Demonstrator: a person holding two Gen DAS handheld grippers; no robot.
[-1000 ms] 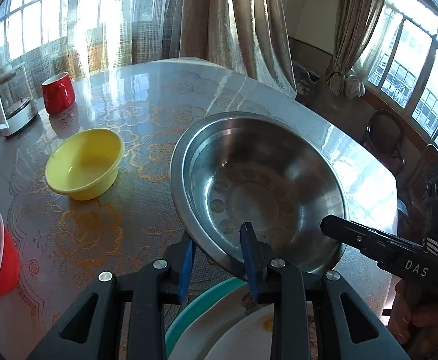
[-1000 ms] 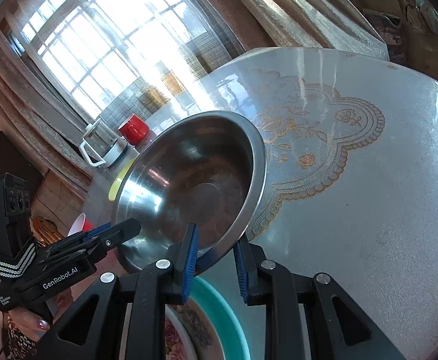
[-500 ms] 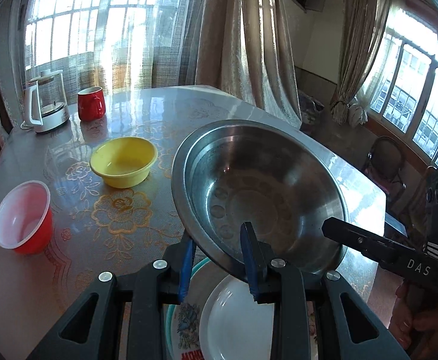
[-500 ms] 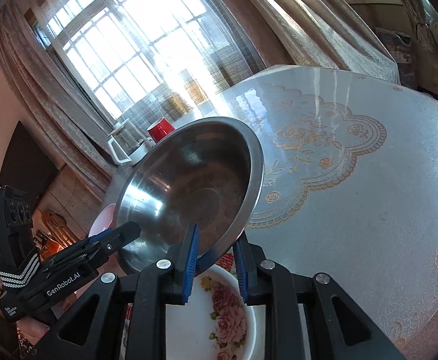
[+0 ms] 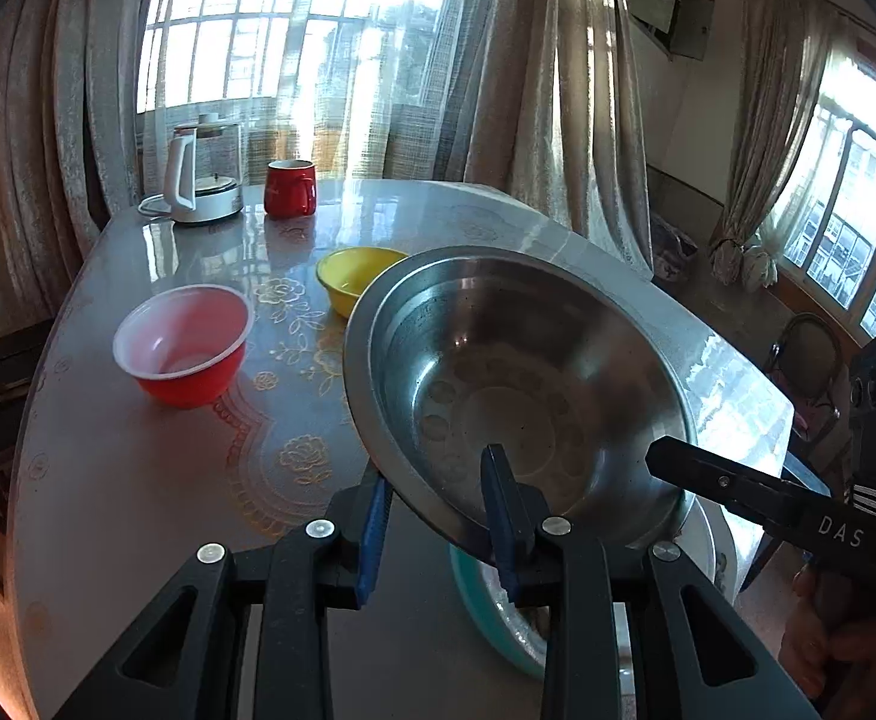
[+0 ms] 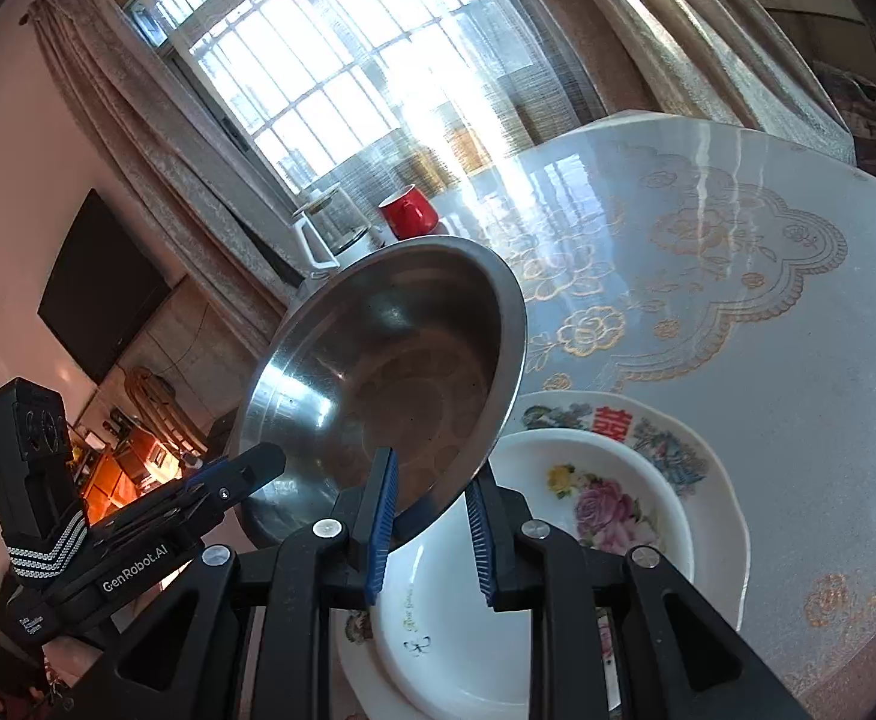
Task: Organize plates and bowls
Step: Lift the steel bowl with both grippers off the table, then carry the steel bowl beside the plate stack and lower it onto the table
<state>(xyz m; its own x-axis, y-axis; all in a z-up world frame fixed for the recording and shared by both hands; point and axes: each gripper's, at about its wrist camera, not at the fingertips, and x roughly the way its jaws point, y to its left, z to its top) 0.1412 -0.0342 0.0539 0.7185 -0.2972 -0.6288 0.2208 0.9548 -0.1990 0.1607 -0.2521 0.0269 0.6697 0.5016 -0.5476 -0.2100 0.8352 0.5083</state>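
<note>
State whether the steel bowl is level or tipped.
Tipped: the steel bowl is held off the table by its rim, its far edge higher, above the stacked plates.

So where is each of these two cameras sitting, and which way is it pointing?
Left wrist: rides the left gripper, facing across the table; its fingers pinch the steel bowl.
Right wrist: rides the right gripper, facing the window; it pinches the bowl's opposite rim.
Shared: steel bowl, red mug, and each other's gripper.

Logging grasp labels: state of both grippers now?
Left gripper: shut on the round stainless steel bowl, at its rim.
Right gripper: shut on its rim too.
</note>
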